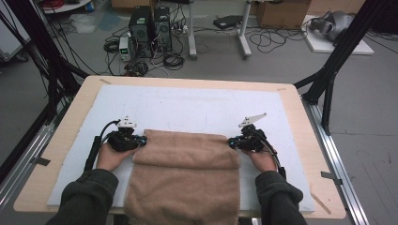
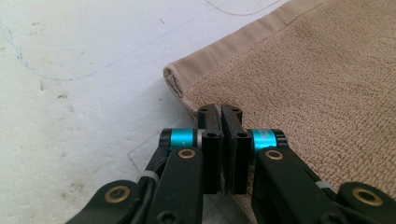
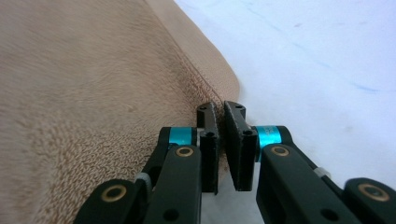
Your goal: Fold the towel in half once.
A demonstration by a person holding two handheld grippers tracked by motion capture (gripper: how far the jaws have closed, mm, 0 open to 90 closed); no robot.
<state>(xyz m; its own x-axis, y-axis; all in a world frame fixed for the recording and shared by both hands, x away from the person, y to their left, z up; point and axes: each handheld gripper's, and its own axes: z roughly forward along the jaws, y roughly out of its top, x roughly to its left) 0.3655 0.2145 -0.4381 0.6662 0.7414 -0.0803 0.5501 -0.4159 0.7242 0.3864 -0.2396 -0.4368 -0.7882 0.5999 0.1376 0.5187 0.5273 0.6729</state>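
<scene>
Room: a grey floor lies beyond the table, well away from both grippers; on it stand two dark computer towers amid tangled cables, the white legs of a stand, and black frame struts to either side.

Surface: a light wooden table carries a pale white mat, faintly marked with pen outlines and small dark specks, which extends beyond and outside both grippers.

Work item: a tan terry towel lies on the mat between the two grippers, its far part folded back on itself into a doubled band, its near part hanging over the table's near edge.

Left gripper: held level in the person's left hand, at the left end of the folded band. In the left gripper view the jaws of the left gripper stand clenched together at the towel edge, just short of its rolled corner; cloth appears pinched between them.

Right gripper: held in the right hand, at the band's right end. In the right gripper view the jaws of the right gripper are closed on the towel border, with the bare mat to the outer side.
</scene>
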